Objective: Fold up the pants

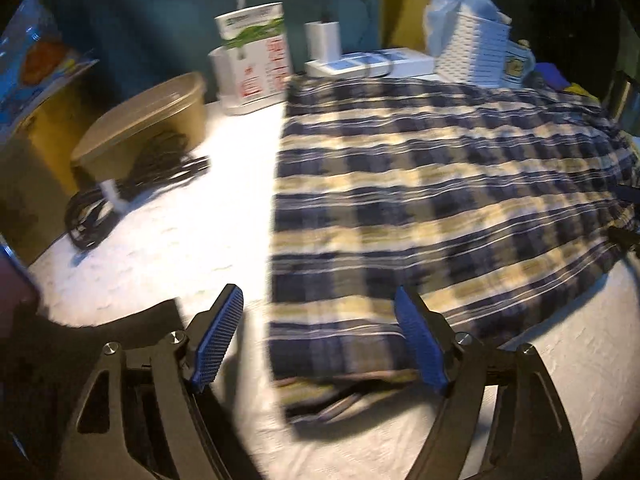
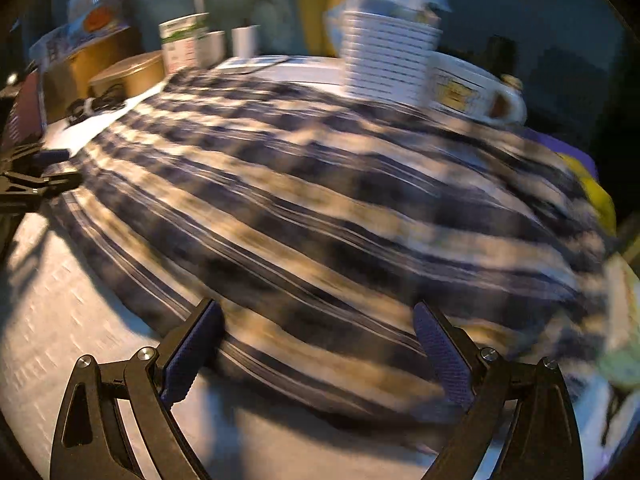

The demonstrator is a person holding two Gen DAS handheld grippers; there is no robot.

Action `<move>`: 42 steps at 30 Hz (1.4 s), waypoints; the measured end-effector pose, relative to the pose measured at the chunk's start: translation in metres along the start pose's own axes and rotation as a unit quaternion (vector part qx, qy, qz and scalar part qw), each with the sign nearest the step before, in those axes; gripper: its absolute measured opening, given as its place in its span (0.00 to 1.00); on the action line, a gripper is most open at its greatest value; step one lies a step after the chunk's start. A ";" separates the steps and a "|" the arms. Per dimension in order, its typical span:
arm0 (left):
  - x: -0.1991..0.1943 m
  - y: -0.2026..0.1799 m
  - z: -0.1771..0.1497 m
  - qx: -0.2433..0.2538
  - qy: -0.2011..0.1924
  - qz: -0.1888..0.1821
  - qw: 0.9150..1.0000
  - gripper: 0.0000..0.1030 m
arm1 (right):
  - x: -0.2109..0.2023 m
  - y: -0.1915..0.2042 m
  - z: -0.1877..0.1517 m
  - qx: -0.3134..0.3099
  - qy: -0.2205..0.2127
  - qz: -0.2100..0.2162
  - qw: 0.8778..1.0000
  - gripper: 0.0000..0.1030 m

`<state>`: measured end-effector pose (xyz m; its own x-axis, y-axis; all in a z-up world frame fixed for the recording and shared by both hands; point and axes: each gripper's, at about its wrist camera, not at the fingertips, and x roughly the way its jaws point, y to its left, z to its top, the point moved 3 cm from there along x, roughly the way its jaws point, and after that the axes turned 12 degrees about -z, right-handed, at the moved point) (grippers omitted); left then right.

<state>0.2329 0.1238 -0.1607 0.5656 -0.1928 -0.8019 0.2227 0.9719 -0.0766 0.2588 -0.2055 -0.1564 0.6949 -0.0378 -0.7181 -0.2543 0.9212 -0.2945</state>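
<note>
The navy and cream plaid pants (image 1: 432, 200) lie folded and spread flat on a white textured table (image 1: 172, 248). My left gripper (image 1: 320, 320) is open and empty, its blue pads straddling the near left corner of the pants. My right gripper (image 2: 316, 336) is open and empty over the near edge of the pants (image 2: 320, 208). The right view is blurred. The left gripper also shows at the left edge of the right wrist view (image 2: 52, 172), by the cloth's left edge.
A tan lidded container (image 1: 148, 124), a coil of black cable (image 1: 120, 196), a white and green box (image 1: 256, 56), a charger (image 1: 324, 40) and a white basket (image 1: 472, 48) line the back. A mug (image 2: 476, 92) stands at back right.
</note>
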 end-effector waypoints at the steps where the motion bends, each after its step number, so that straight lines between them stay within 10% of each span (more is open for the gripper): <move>1: -0.003 0.005 -0.002 0.000 0.002 0.010 1.000 0.77 | -0.002 -0.011 -0.006 0.009 0.003 -0.014 1.000 0.94; 5: -0.015 0.017 -0.007 -0.003 0.005 0.037 0.999 0.76 | -0.008 -0.049 -0.023 0.066 0.010 -0.035 0.997 0.87; 13: -0.033 -0.033 0.027 0.026 -0.046 -0.047 0.998 0.76 | -0.040 -0.081 -0.035 0.126 -0.023 -0.032 0.991 0.82; 25: 0.015 -0.060 0.011 0.023 0.017 -0.103 0.994 0.76 | -0.061 -0.100 -0.063 0.193 0.000 -0.028 0.981 0.83; 42: -0.019 -0.017 -0.005 -0.050 -0.011 -0.065 0.997 0.76 | -0.018 -0.115 -0.047 0.323 -0.004 0.063 0.944 0.85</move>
<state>0.2146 0.1115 -0.1475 0.5537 -0.3202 -0.7687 0.2153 0.9468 -0.2393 0.2441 -0.3291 -0.1397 0.6922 0.0875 -0.7164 0.1275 0.9622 0.2408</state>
